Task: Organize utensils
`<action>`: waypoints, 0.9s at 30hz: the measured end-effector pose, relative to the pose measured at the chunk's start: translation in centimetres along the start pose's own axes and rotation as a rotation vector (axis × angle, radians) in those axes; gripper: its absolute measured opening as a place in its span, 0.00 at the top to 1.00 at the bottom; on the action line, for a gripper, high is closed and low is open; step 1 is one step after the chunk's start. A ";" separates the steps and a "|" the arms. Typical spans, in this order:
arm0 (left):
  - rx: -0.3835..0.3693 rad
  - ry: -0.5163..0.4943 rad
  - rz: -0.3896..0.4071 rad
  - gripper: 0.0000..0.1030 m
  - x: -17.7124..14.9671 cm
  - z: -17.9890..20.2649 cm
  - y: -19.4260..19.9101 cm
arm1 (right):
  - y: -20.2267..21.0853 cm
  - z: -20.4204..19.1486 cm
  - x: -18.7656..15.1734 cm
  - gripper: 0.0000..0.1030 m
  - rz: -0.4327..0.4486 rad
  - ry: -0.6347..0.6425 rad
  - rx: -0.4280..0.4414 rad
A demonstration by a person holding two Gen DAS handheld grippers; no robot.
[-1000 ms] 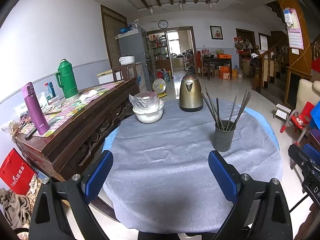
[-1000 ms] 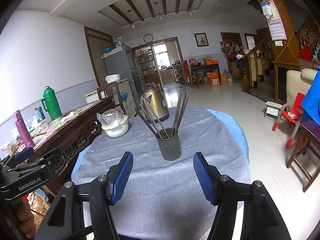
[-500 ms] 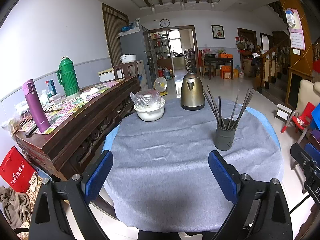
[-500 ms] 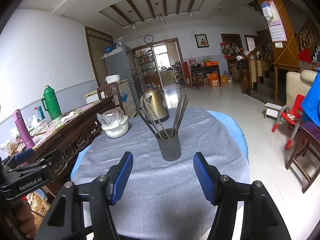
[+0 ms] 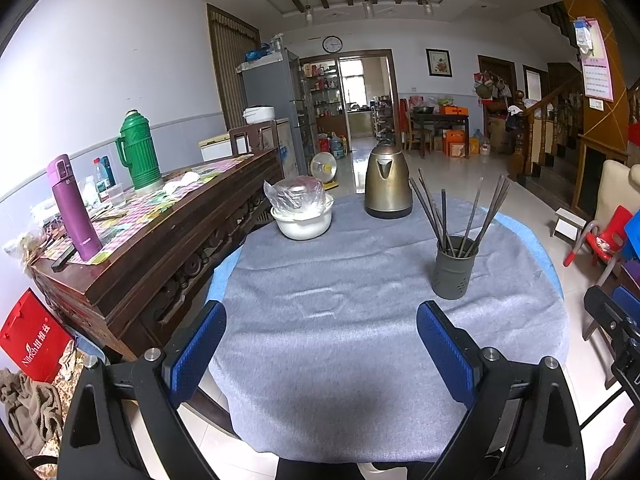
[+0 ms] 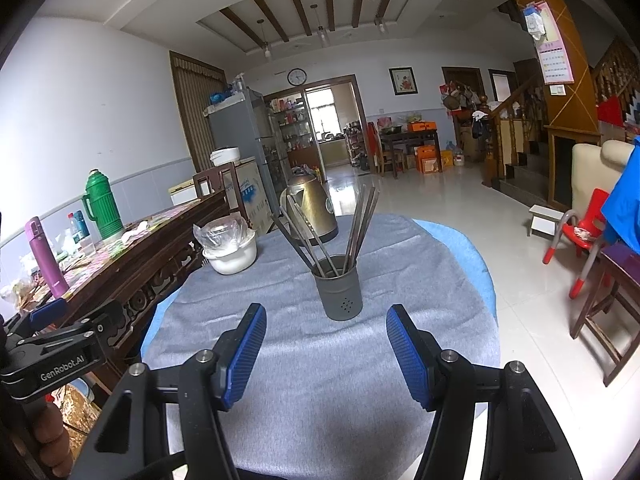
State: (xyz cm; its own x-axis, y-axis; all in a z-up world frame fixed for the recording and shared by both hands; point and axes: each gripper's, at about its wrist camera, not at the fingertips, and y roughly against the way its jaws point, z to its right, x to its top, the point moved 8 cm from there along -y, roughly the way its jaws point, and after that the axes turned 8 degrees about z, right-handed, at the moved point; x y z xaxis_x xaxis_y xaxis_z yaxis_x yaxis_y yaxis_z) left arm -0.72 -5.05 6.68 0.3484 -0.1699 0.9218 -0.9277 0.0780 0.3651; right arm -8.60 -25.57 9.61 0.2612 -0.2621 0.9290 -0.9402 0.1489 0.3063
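Observation:
A dark grey utensil holder (image 5: 456,266) (image 6: 341,295) stands on the round table's grey cloth (image 5: 340,320) (image 6: 320,380), with several dark chopsticks (image 5: 444,216) (image 6: 360,224) fanned out of it. My left gripper (image 5: 320,338) hovers over the near edge of the table, open and empty; the holder is ahead and to its right. My right gripper (image 6: 326,348) is open too, with nothing between its blue pads, and the holder stands just beyond its fingertips. The left gripper's body shows at the right wrist view's left edge.
A brass kettle (image 5: 387,184) (image 6: 316,210) and a plastic-covered white bowl (image 5: 302,216) (image 6: 232,248) stand at the far side of the table. A wooden sideboard (image 5: 152,240) with a green thermos (image 5: 138,156) and purple flask (image 5: 74,208) runs along the left. Red child's chair (image 6: 576,236) at right.

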 end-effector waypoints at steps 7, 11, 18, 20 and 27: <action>0.002 0.002 0.000 0.07 -0.1 -0.1 0.0 | 0.0 0.0 0.0 0.36 0.000 -0.002 0.000; 0.004 0.002 0.000 0.07 -0.1 -0.1 0.1 | 0.0 0.0 0.0 0.36 0.000 0.000 0.000; 0.005 0.001 0.002 0.07 -0.1 0.0 0.0 | 0.0 0.0 0.0 0.36 0.003 0.001 0.000; 0.002 0.000 0.001 0.07 -0.2 0.0 0.0 | 0.0 -0.1 0.1 0.36 0.006 0.002 -0.002; 0.004 0.001 0.004 0.07 -0.1 0.1 0.1 | 0.0 -0.4 0.4 0.36 0.019 0.003 -0.006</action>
State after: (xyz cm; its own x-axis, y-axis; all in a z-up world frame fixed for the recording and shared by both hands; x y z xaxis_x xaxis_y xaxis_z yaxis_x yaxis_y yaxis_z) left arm -0.80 -5.09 6.64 0.3447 -0.1687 0.9234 -0.9296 0.0752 0.3608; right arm -8.41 -25.29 10.11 0.2443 -0.2565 0.9352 -0.9436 0.1595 0.2902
